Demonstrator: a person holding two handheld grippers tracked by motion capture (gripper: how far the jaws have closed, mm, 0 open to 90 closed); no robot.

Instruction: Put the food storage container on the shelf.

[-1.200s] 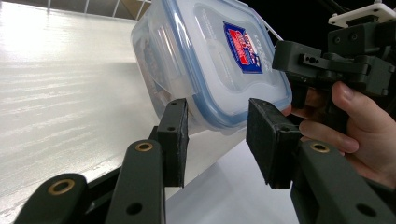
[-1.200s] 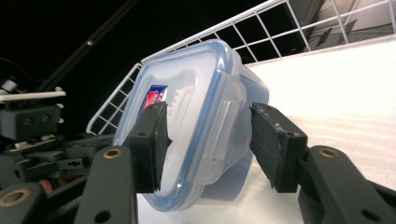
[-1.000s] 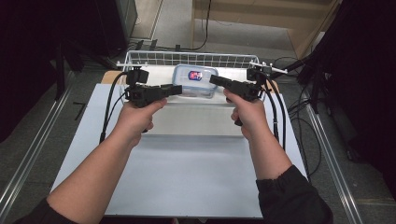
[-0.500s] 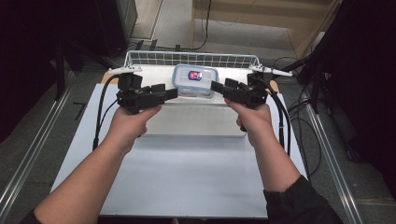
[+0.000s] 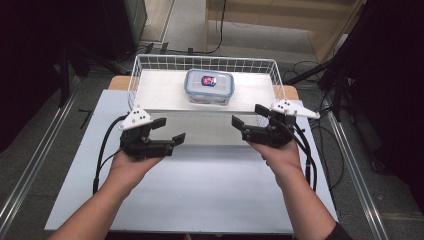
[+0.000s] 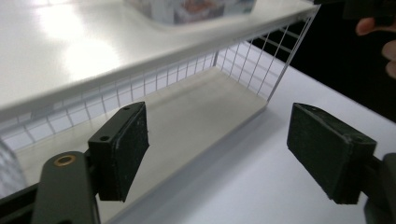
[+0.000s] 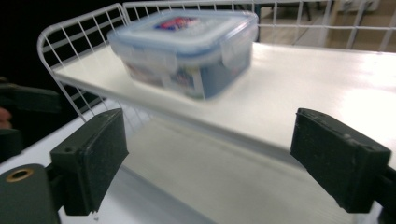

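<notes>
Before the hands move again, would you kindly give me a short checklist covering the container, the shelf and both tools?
1. Left tool empty, jaws apart, just been opening: ok.
2. Right tool empty, jaws apart, just been opening: ok.
3. Clip-lid plastic container resting flat on the white shelf: ok.
4. Container lid clipped on all sides: cannot tell; two clips look down in the right gripper view.
5. Both tools apart from the wire basket: ok.

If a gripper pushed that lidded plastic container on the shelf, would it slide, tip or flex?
The container is low and wide with a flat base, so it would probably slide rather than tip. Its clear walls and clipped lid look rigid, so little flex. The white shelf looks smooth, so it may skid easily.
</notes>
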